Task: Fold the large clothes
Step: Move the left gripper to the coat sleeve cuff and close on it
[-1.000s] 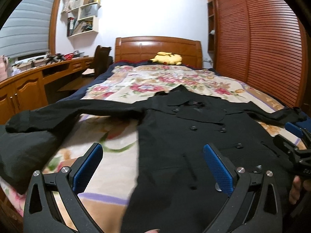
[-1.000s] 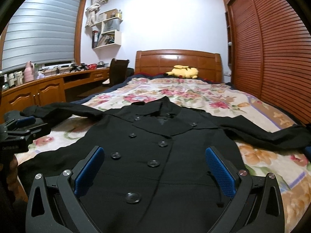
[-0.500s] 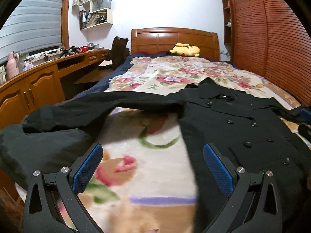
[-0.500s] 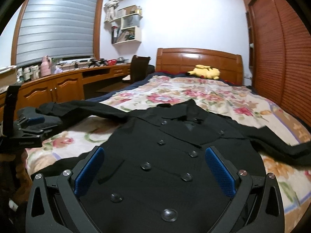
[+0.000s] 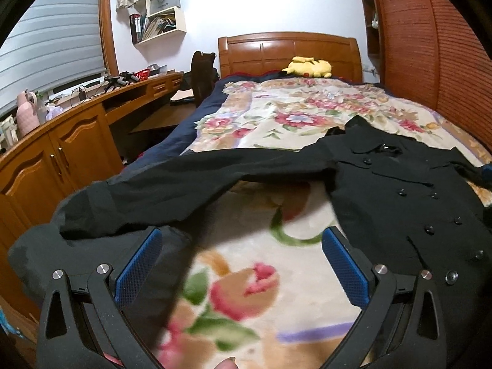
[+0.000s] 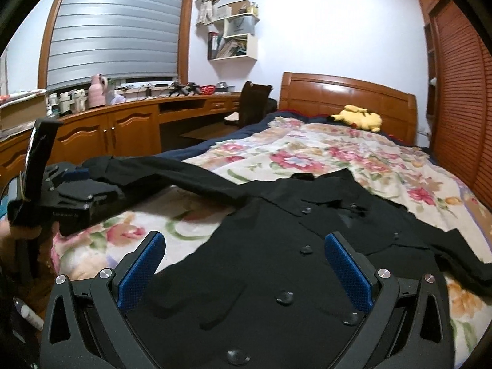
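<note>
Movement first: over the last second the left tool (image 5: 243, 264) has swung away from the body of the black double-breasted wool coat (image 5: 399, 190) toward its outstretched left sleeve (image 5: 172, 184), which now fills the near-left of that view. Judging by that, the sleeve is the first part to be folded in, and nothing is gripped yet. Both tools are spread wide with nothing between the blue pads; the right tool (image 6: 246, 267) hovers over the buttoned front. The coat lies face up and flat on the floral quilted bed cover (image 5: 276, 117), collar toward the wooden headboard (image 5: 289, 52), the sleeve end reaching the bed's left edge.

Only the left wrist view shows a second dark grey cloth (image 5: 80, 255) heaped under the cuff. Only the right wrist view shows the left tool's housing beside that sleeve, and the right sleeve (image 6: 455, 246) spread the other way.
</note>
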